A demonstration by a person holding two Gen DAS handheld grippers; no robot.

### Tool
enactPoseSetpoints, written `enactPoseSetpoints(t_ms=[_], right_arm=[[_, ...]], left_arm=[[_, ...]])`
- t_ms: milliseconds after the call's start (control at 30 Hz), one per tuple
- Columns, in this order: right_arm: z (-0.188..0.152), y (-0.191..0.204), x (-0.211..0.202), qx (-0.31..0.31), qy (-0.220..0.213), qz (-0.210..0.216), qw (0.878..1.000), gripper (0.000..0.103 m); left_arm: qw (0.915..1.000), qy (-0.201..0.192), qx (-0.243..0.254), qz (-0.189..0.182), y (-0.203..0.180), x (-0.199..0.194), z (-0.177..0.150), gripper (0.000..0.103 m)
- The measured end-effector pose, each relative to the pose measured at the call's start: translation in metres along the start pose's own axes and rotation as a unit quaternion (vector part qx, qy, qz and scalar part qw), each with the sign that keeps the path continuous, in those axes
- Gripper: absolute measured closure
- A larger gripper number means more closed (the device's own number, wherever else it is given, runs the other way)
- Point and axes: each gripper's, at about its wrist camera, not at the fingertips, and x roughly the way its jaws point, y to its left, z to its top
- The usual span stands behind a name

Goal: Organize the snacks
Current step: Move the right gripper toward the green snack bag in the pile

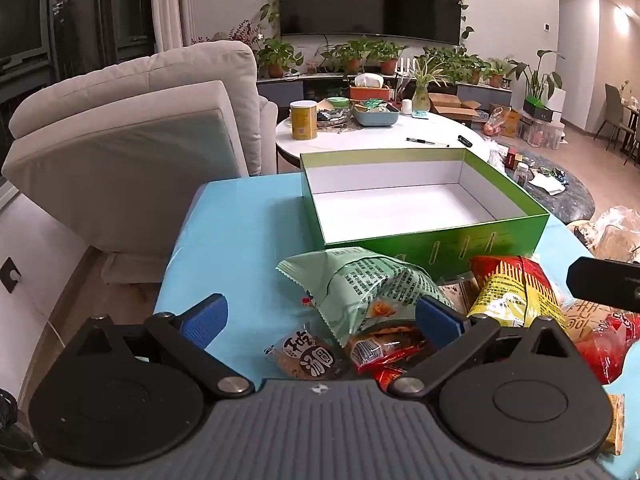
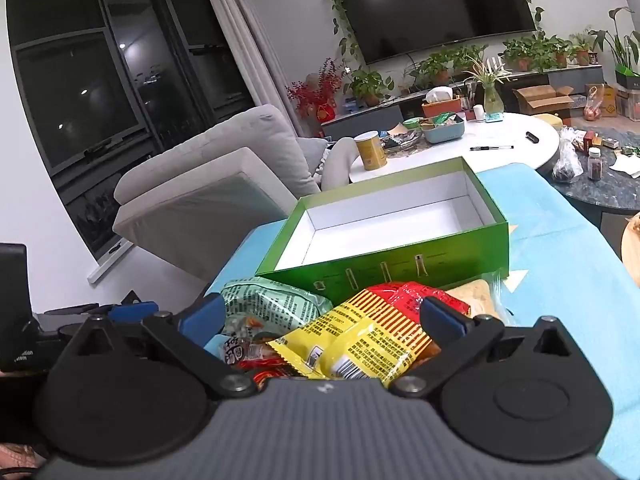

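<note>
A pile of snack packets sits on a blue table [image 1: 240, 220], touching the near wall of an empty green box [image 1: 424, 236]. The left gripper [image 1: 320, 316] is spread wide and holds nothing, with a pale green bag [image 1: 360, 284] lying between its fingers. The right gripper [image 2: 320, 316] is also spread and empty, hovering over a yellow and red packet [image 2: 360, 336]. A good next move is probably to close gently on one packet's middle, lift it clear of its neighbours, and lower it flat into the box.
</note>
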Motion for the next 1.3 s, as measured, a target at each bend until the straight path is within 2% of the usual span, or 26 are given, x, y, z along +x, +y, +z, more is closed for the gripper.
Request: enactPoseSetpoints(t_ms=[633, 1067, 1300], right_arm=[[0.008, -0.004, 0.011, 0.002, 0.002, -0.003, 1.0, 0.028], [0.016, 0.006, 0.014, -0.011, 0.005, 0.002, 1.0, 0.028], [0.022, 0.012, 0.024, -0.016, 0.013, -0.001, 1.0, 0.028]], left_arm=[[1.0, -0.002, 0.0, 0.007, 0.002, 0.007, 0.009, 0.002], [0.9999, -0.002, 0.002, 0.01, 0.002, 0.009, 0.009, 0.002], [0.9999, -0.01, 0.003, 0.01, -0.001, 0.012, 0.021, 0.002]])
